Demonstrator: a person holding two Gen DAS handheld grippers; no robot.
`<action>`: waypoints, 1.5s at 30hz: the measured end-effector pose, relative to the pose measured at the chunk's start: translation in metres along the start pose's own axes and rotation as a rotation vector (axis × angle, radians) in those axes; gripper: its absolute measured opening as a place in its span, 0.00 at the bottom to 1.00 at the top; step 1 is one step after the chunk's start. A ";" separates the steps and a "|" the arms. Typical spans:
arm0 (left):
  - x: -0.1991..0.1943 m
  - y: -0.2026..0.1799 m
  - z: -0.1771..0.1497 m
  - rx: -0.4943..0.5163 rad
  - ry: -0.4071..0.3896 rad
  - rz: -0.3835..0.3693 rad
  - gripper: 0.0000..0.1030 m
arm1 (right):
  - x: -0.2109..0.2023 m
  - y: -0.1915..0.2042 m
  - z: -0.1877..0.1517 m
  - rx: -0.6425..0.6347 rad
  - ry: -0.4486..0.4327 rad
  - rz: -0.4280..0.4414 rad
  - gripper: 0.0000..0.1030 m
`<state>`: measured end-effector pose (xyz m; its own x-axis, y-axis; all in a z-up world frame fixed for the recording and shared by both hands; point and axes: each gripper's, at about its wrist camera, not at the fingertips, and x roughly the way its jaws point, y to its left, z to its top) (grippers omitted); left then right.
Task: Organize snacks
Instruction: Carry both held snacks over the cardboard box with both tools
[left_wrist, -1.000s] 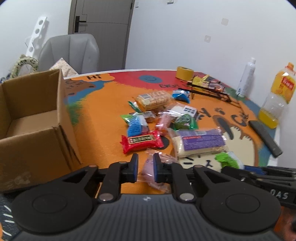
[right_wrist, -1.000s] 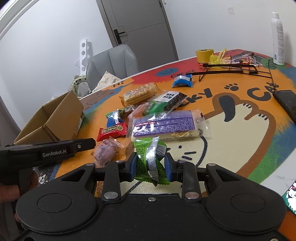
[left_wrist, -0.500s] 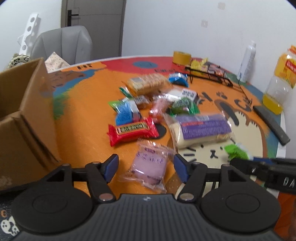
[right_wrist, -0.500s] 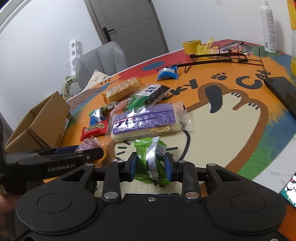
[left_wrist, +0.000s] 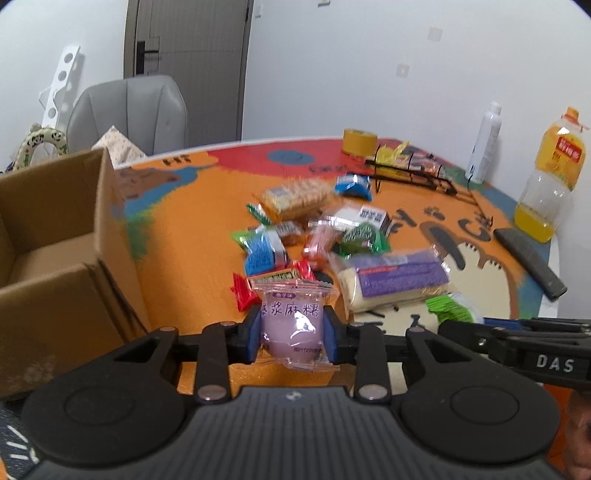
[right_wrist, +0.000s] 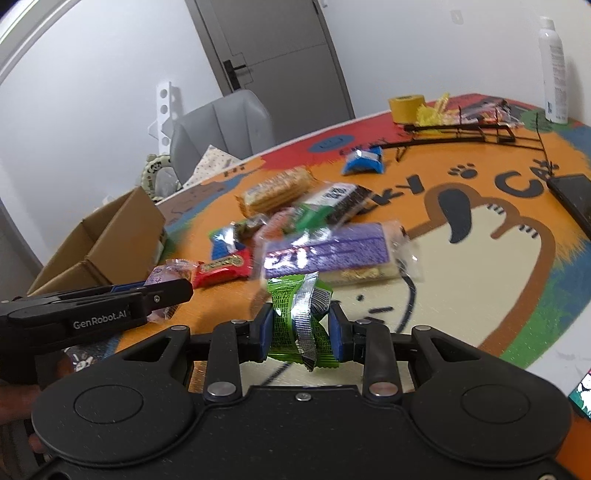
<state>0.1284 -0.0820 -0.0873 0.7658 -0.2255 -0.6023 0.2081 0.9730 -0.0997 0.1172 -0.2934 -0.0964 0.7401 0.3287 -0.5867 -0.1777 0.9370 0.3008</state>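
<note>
Left claw first: we have it clenched on a pale purple mochi packet, pinched across its width so that the printed face stands upright between the blue pads, lifted clear of the desk. To its left stands the open cardboard box, with its near corner just beside this claw; we judge that the snacks should go into it, and that this is why the packet is carried on that side. In the middle of the desk the other snacks lie in a loose heap: a red bar, a blue packet, a cracker pack and a long purple-labelled pack. Further right, our right claw is grasping a green snack packet, squeezed at the crumpled middle with its silver seam toward the camera. We think this one waits behind because the box is far from it.
</note>
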 end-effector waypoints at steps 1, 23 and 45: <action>-0.004 0.001 0.001 -0.002 -0.006 0.001 0.31 | -0.001 0.002 0.001 -0.002 -0.003 0.002 0.28; -0.088 0.040 0.021 -0.076 -0.147 0.069 0.31 | -0.024 0.067 0.030 -0.099 -0.071 0.097 0.28; -0.110 0.121 0.034 -0.168 -0.193 0.209 0.32 | 0.011 0.149 0.064 -0.185 -0.079 0.246 0.28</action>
<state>0.0896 0.0587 -0.0060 0.8861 -0.0099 -0.4634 -0.0562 0.9901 -0.1287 0.1405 -0.1579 -0.0099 0.7071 0.5447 -0.4510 -0.4669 0.8386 0.2807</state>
